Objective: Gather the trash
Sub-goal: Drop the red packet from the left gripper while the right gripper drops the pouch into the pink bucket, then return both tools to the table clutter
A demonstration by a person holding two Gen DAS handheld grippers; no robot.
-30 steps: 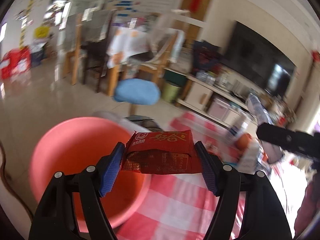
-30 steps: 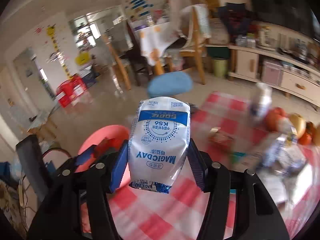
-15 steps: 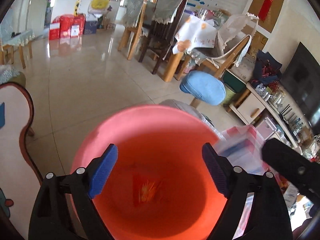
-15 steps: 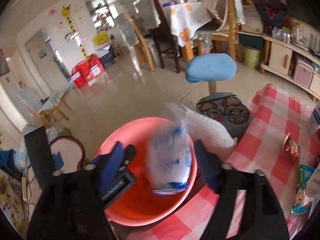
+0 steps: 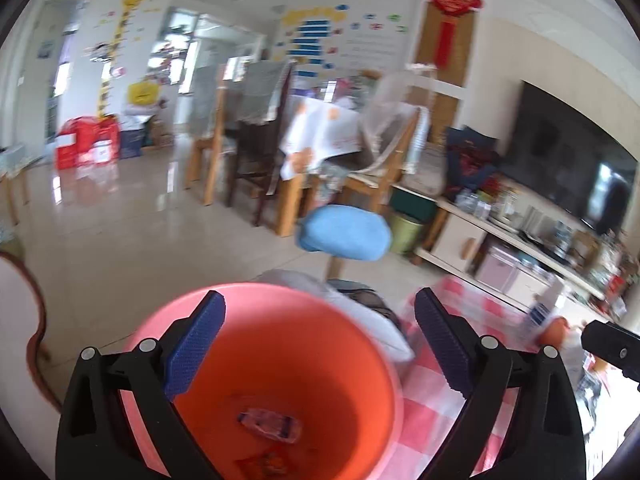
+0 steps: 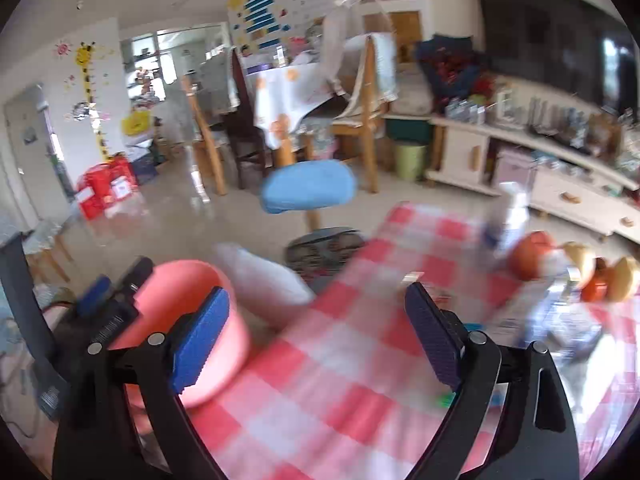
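Note:
A pink plastic basin [image 5: 280, 360] sits at the table's left end. In it lie a white and blue packet [image 5: 269, 429] and a red wrapper [image 5: 264, 465]. My left gripper [image 5: 320, 344] is open and empty, above the basin. My right gripper [image 6: 316, 332] is open and empty, over the red-checked tablecloth [image 6: 340, 360], with the basin [image 6: 188, 320] at its left. More wrappers and packets [image 6: 568, 328] lie blurred on the cloth at the right.
A white bottle [image 6: 508, 216] and orange fruit [image 6: 532, 254] stand at the table's far right. A blue stool [image 6: 308, 192] and a cartoon stool [image 6: 324, 248] stand beyond the table's far edge. A white cushion [image 6: 264, 276] lies beside the basin.
Both grippers let go: the red wrapper and the white and blue packet dropped into the basin. The right gripper has since swung right over the cloth; the left has tilted up.

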